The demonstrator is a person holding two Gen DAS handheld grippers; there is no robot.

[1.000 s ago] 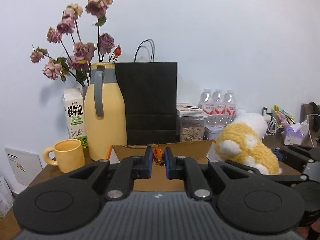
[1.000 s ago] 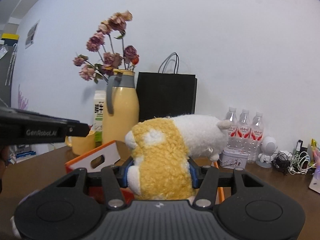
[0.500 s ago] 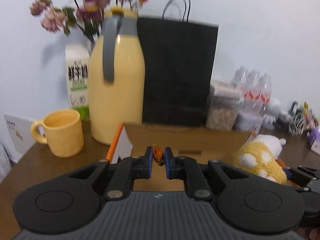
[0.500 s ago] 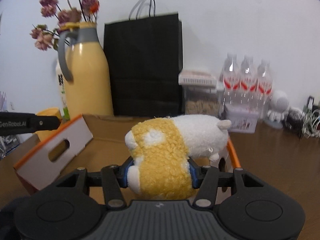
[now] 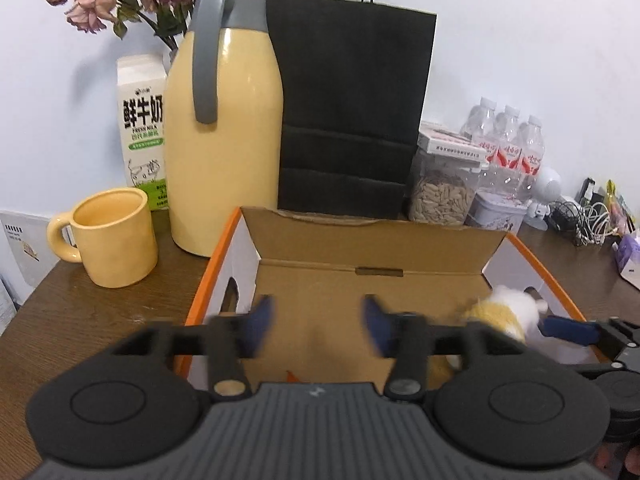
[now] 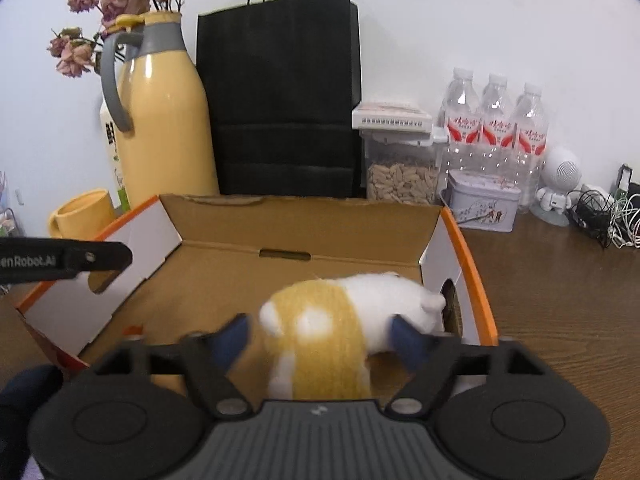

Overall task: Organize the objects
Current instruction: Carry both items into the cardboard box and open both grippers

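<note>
Step in hand: release into the cardboard box (image 5: pixel 372 280). You hold both tools over its open top.

Left hand-held gripper (image 5: pixel 316 326): jaws opening, blue pads blurred and spread apart, nothing pressed between them. A small orange scrap (image 5: pixel 291 376) shows on the box floor at 6 o'clock of the gap, just above the tool body; it looks like a wrapped sweet, but it is too small to tell.

Right hand-held gripper (image 6: pixel 320 334): jaws opening. The plush toy (image 6: pixel 344 320) sits between the pads, its body down in the box toward the right-hand wall, white end pointing to 3 o'clock near the cut-out handle hole. Whether the pads touch the fur is hidden by blur; they appear to stand clear of it.

Judgement: both items are delivered. Your next move calls for lifting each tool straight up and back, so no pad drags the plush out, then finding what else on the surface (image 6: pixel 560 300) needs sorting.

Materials, left to right:
- mug (image 5: pixel 108 236), yellow, glazed, stout cylinder, loop handle at 9 o'clock.
- milk carton (image 5: pixel 142 128), printed card, gable top.
- flask (image 5: pixel 224 136), glossy yellow, bottle-shaped, grey handle and collar.
- paper bag (image 5: pixel 348 100), matt black, flat-fronted, cord handles.
- Box: plain brown corrugated inside, white outside, orange edges.
- Plush: loopy yellow pile, soft white fleece; it will squash and spring back.
- Surface: dark wood grain.
</note>
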